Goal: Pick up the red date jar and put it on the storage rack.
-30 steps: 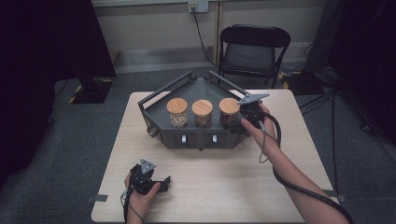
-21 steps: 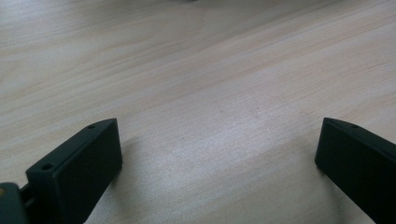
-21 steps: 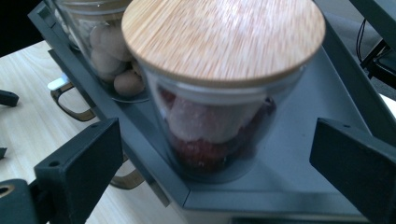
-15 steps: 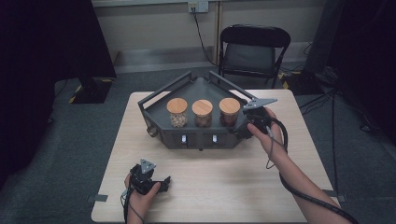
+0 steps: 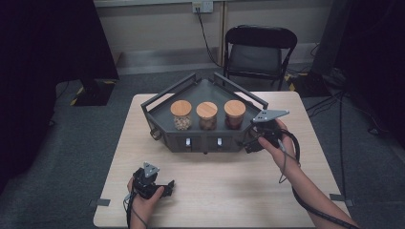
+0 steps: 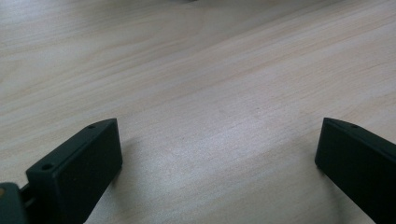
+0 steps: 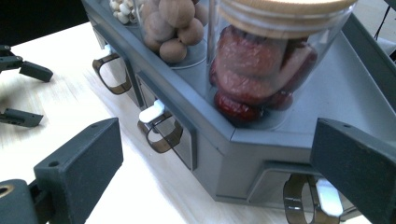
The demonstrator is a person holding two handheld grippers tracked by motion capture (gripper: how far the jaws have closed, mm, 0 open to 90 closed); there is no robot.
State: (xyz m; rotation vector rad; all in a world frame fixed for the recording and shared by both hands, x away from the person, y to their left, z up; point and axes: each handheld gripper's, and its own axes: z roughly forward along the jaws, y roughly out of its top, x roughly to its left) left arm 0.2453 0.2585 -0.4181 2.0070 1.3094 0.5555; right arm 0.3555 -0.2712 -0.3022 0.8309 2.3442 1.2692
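- Rack [image 5: 191, 138], grey, sits mid-table [image 5: 229, 191] and holds three cork-lidded jars in a row.
- Right gripper [image 5: 251, 144] at rack's right front corner, jaws wide apart, holding nothing.
- Right jar [image 7: 266, 65], with red fruit, is just ahead of those jaws; nearest drawer handle [image 7: 161, 133] sits below it on the rack front.
- Left gripper [image 5: 165, 187] well in front of rack, low over bare table, jaws apart, empty.

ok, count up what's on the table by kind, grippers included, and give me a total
Glass jars with wooden lids: 3 (left, middle, right)
Grey rack with drawers: 1
Grippers: 2 (left gripper, right gripper)
Total: 6
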